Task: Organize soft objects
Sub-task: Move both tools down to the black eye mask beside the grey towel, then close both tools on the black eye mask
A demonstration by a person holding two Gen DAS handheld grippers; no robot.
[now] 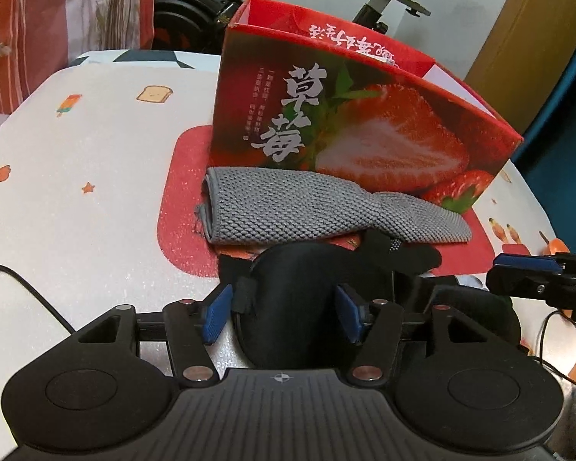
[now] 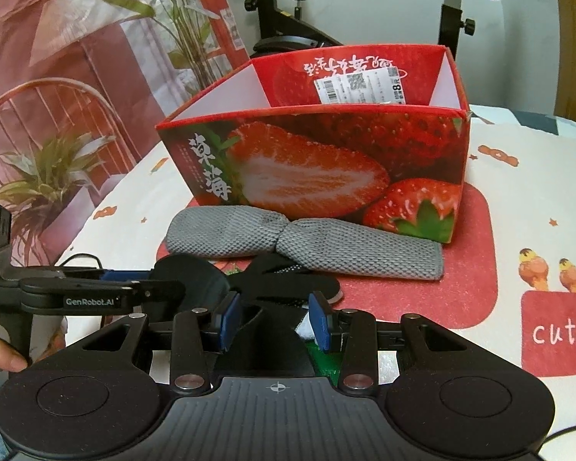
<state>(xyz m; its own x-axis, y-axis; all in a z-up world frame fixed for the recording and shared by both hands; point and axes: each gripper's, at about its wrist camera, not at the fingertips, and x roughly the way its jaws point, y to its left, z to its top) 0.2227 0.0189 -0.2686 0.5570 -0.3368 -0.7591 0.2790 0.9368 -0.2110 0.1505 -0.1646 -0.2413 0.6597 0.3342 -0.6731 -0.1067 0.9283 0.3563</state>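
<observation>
Judging from how both tools straddle one black padded eye mask (image 1: 288,288), the likeliest slip is a tug-of-war. The left tool (image 1: 284,313) stands released, its blue pads on either side of a mask cup but not pressing, while the right tool (image 2: 274,319) has its pads about the other end; whether they pinch the fabric I cannot tell. If one side lifts while the other only brushes the cup, the mask could swing or fold, and its elastic strap (image 1: 380,246) could drag the grey mesh cloth (image 2: 303,244) lying just behind it against the strawberry box (image 2: 318,161).

That box sits open-topped on a red mat on the worktop (image 1: 76,176), so a dangling mask could also catch its near wall (cardboard that light would probably shove back).

Readable writing: large Chinese characters for "strawberry" on the box front, a white barcode sticker (image 2: 359,86) inside, "cute" on the tablecloth, and "GenRobot.AI" on the left tool's side.
</observation>
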